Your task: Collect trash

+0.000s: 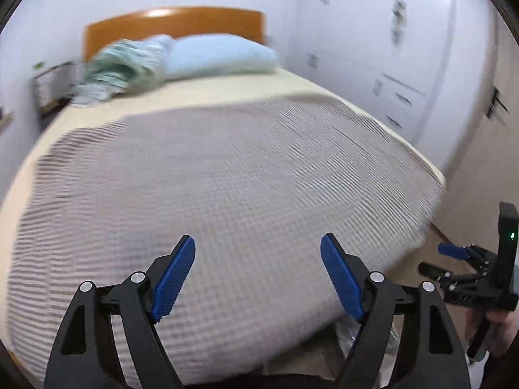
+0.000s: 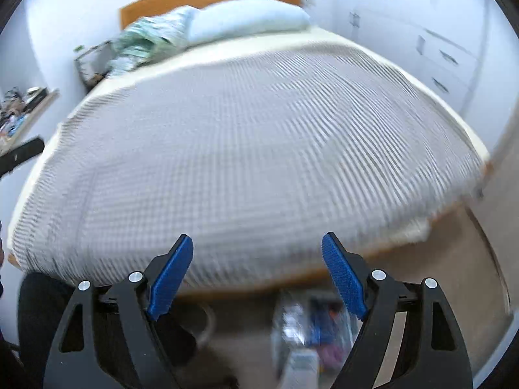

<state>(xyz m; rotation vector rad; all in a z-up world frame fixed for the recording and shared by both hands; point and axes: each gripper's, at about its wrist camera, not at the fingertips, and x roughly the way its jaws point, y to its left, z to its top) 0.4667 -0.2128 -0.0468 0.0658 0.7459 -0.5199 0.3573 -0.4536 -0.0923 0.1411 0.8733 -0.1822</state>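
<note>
Left hand-held gripper (image 1: 258,272): jaws spread wide with nothing between them; it hangs over the near end of the bed, tilted down, which reads as travel between spots, not a grasp.
Right hand-held gripper (image 2: 258,272): equally wide and empty; in the left view it shows at the far right edge, held in a person's hand (image 1: 501,327).
Pads (image 1: 175,278): blue, finely ribbed plates on black arms with silver pivot pins, the texture meant for grip on slippery scraps.
Trash (image 2: 311,330): a blurred heap on the floor at the foot of the bed, near the right gripper; it looks like clear crinkly plastic over coloured packets, though the blur hides details. A pale corner of it peeks below the left gripper too.
Bed (image 1: 227,168): broad and flat; no litter visible on it.
Blanket (image 2: 246,149): grey waffle-weave, soft, spread smooth over a cream sheet.
Pillow (image 1: 220,56): pale blue, plump, at the far end against the curved wooden headboard (image 1: 175,22).
Crumpled bedding (image 1: 123,71): green-patterned cloth, bunched left of the pillow.
Judgement: the floor heap is the likely next target.
</note>
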